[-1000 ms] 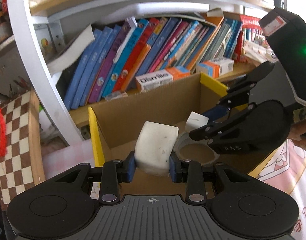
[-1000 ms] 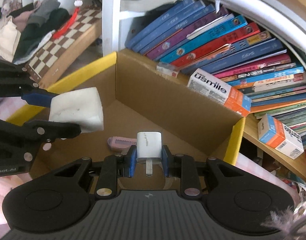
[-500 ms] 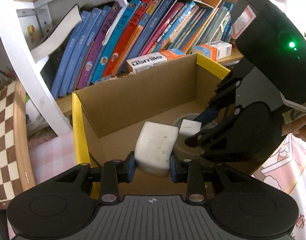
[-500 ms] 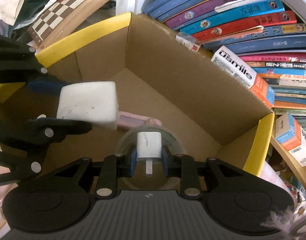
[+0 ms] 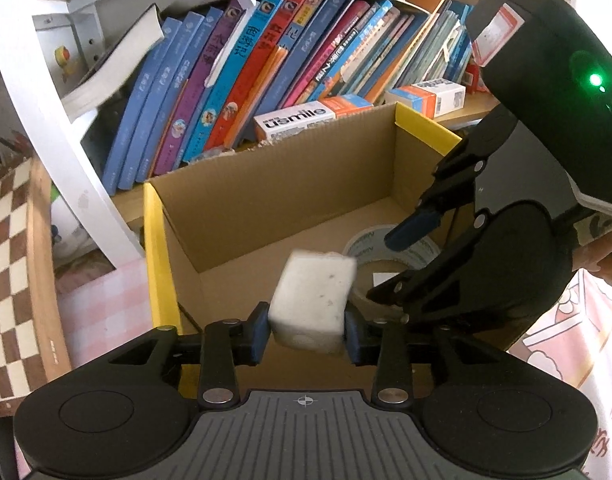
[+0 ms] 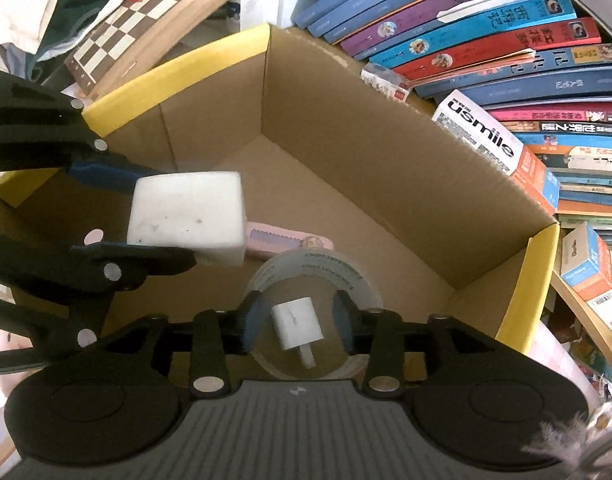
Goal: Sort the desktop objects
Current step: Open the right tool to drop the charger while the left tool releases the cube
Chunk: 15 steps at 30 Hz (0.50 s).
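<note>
The left gripper is opening around the white foam block, which looks tilted and blurred, so it seems to be slipping free rather than gripped, though the pads' contact is hard to judge. Beside it the right gripper is opening too, its pads clear of the white charger plug, which sits loose between them (prong towards the camera) over the tape roll. Both hands hang over the cardboard box, evidently so the items drop inside. A pink comb already lies on its floor. Behind stand shelved books.
</note>
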Each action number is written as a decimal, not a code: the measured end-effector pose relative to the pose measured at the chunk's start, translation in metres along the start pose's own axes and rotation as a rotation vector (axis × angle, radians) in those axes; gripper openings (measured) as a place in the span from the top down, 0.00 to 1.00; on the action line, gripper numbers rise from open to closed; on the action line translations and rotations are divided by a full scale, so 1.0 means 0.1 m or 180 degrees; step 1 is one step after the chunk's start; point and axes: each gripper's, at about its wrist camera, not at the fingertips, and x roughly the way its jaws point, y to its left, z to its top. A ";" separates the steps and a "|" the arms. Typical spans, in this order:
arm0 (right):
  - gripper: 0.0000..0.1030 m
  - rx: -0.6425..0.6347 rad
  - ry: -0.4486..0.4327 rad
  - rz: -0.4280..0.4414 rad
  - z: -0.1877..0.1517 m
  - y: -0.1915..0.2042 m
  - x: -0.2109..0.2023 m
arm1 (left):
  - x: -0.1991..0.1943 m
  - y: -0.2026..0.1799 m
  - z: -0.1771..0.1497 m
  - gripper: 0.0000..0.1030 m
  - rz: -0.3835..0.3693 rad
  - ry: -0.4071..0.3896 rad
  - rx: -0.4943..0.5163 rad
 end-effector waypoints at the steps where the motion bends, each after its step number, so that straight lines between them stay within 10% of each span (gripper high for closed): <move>1: 0.55 0.0025 -0.0030 -0.0008 0.00 -0.01 -0.01 | -0.02 0.00 0.00 0.52 0.0015 -0.0021 0.0011; 5: 0.33 0.0117 -0.0158 -0.0051 0.00 -0.04 -0.08 | -0.12 -0.01 0.01 0.38 0.0104 -0.0138 0.0068; 15: 0.24 0.0474 -0.0713 -0.0049 -0.08 -0.05 -0.56 | -0.60 0.02 0.05 0.18 0.0368 -0.0559 0.0014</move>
